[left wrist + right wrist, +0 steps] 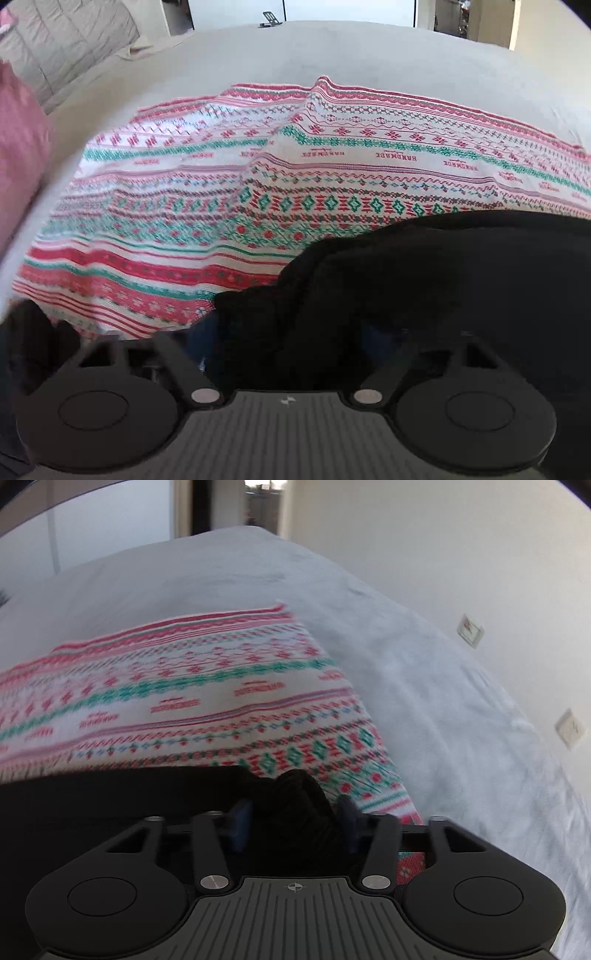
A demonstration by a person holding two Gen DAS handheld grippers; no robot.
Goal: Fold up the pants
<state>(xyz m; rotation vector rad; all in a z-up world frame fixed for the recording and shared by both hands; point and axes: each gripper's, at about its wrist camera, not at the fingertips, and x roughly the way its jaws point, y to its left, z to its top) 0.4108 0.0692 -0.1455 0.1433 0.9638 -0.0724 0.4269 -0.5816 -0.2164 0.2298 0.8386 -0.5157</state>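
Only the right wrist view shows fingers [242, 825]: the right gripper [295, 823] clamps bunched black pants [291, 794], while the left gripper's [288, 350] grip cannot be told under that cloth.

The right gripper [293, 819] points forward and steeply down, its two blue fingers [240, 827] standing a little apart with a bunched fold of the black pants [295, 790] filling the gap, and both pads seem to press on the cloth. The left gripper [295, 332] is also tilted steeply down, with its linkage arms spread wide. Its fingertips are buried under the dark cloth draped over them, so whether they pinch the cloth or merely stand around it cannot be made out.
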